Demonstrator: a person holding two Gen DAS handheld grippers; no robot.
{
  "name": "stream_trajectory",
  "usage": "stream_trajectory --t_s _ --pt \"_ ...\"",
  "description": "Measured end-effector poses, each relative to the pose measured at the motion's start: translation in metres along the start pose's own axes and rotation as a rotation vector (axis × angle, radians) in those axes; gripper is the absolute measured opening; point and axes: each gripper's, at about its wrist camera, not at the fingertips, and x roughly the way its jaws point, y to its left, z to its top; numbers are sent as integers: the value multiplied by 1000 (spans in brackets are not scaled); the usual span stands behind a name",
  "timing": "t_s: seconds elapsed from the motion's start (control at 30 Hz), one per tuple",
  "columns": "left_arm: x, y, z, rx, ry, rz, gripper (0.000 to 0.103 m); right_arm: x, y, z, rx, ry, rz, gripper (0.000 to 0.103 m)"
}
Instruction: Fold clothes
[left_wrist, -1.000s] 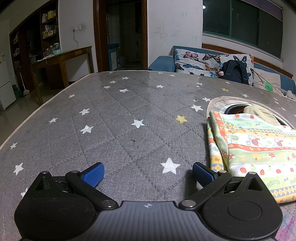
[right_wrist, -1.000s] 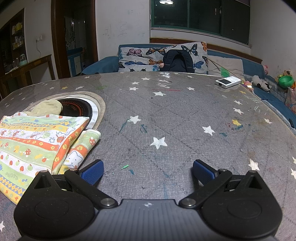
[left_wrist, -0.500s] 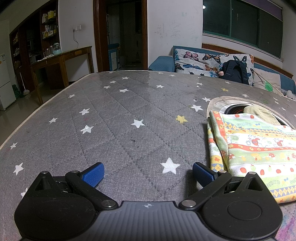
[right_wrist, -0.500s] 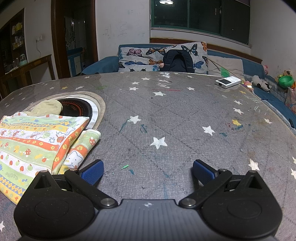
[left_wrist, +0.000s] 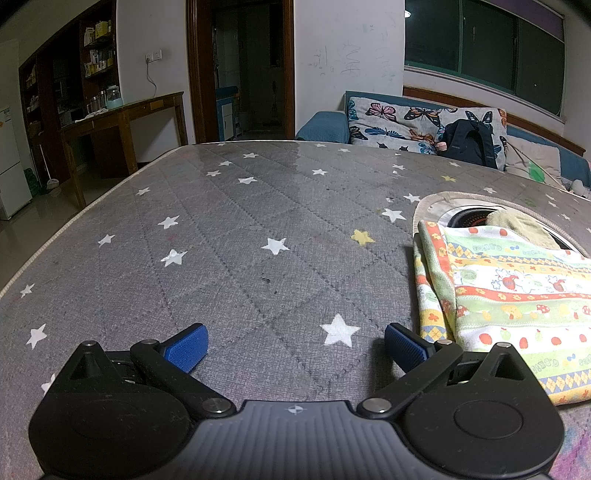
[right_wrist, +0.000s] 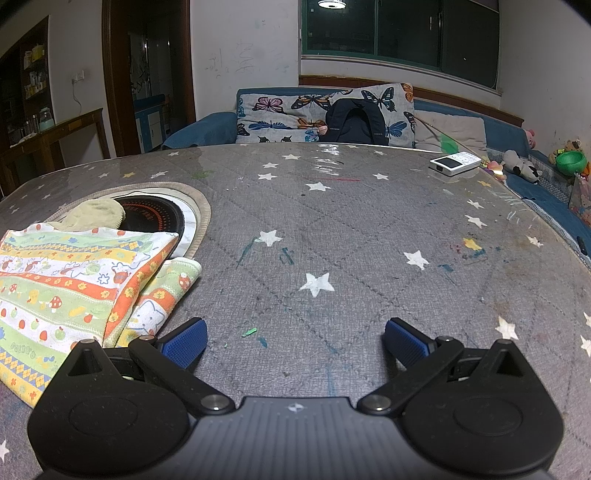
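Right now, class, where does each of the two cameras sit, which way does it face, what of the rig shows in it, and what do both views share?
Left wrist: on the left gripper, low over the star-patterned table cover, facing the doorway and sofa; open blue-padded fingers show.
Right wrist: on the right gripper, facing the sofa and window; open fingers show.
Shared: the striped patterned cloth, folded, on the right of the left view and the left of the right view; the black backpack.

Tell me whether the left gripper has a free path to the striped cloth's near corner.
Probably yes. The left gripper is open and empty, and the striped cloth lies flat just beside its right finger, with only bare table cover between them.
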Motion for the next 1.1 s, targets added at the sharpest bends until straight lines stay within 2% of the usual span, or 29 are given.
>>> stream_trajectory --t_s 1.1 --pt "-1 6 -1 0 0 0 103 0 0 0 0 0 0 103"
